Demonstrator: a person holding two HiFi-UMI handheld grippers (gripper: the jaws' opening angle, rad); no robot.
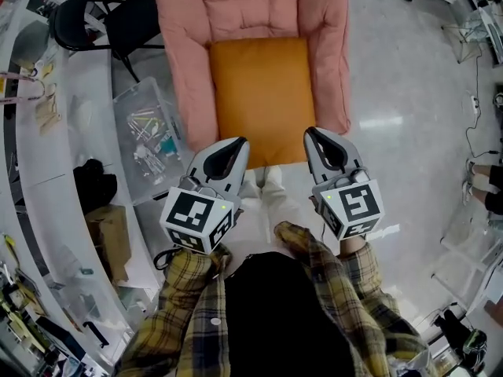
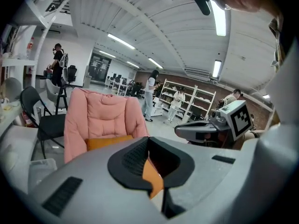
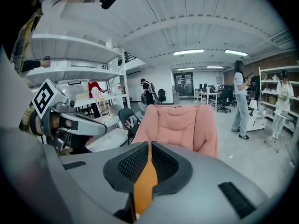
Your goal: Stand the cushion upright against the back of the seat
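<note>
The pink armchair (image 1: pixel 324 30) faces you, and the orange cushion (image 1: pixel 263 93) lies flat on its seat, its far edge at the foot of the backrest (image 1: pixel 250 2) and its near edge towards you. Your left gripper (image 1: pixel 238 144) and right gripper (image 1: pixel 312 134) hang over the two near corners, level with each other. Both pairs of jaws are closed and appear to grip nothing; the orange sliver in each slit looks like the cushion beyond, not pinched fabric. Open both before you reach the edge, take one near corner in each, then raise that edge evenly so the cushion pivots on its far edge and leans squarely on the backrest.
</note>
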